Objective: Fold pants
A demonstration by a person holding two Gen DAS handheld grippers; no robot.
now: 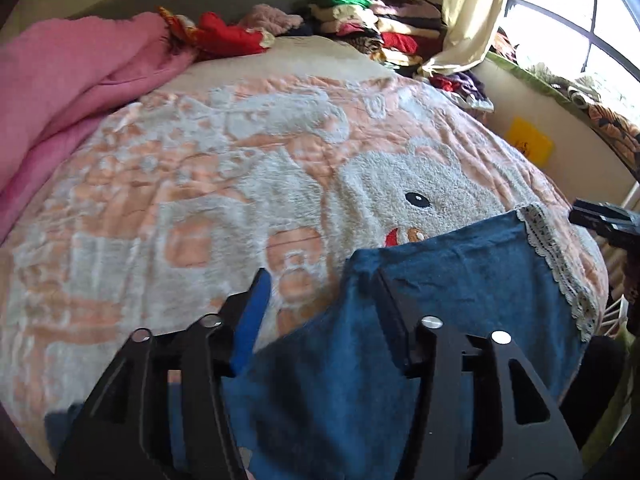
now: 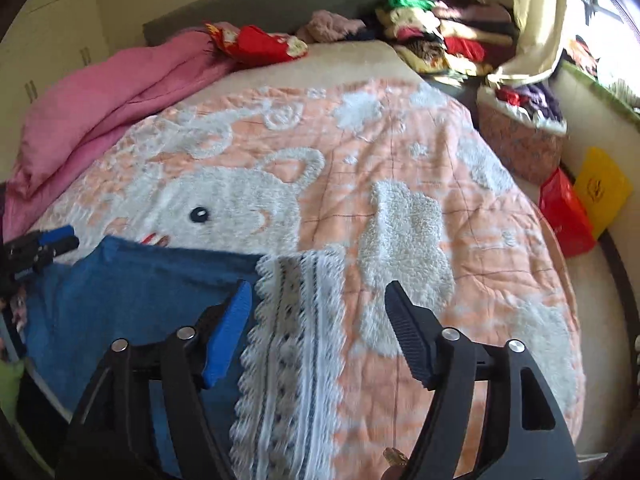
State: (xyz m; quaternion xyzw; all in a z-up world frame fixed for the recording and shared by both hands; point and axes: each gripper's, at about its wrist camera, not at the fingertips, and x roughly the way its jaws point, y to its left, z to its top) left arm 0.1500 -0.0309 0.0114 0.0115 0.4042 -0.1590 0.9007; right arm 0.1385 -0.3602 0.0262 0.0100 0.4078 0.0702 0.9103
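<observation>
pants (image 1: pixel 440 280): blue, lace hem (image 2: pixel 296 320), flat on bed (image 2: pixel 400 140) | left claw (image 1: pixel 320 312): open, over pants, gripping nothing | right claw (image 2: pixel 320 332): open above hem, empty

pants (image 2: pixel 140 280): matt blue denim-like cloth
hem trim (image 2: pixel 292 320): white openwork lace
bedspread (image 1: pixel 200 200): fluffy, tufted peach and white cloth
quilt (image 1: pixel 60 80): soft pink cloth
left gripper (image 1: pixel 320 300): matt black plastic, shiny metal pins
bag (image 2: pixel 564 216): glossy red plastic
</observation>
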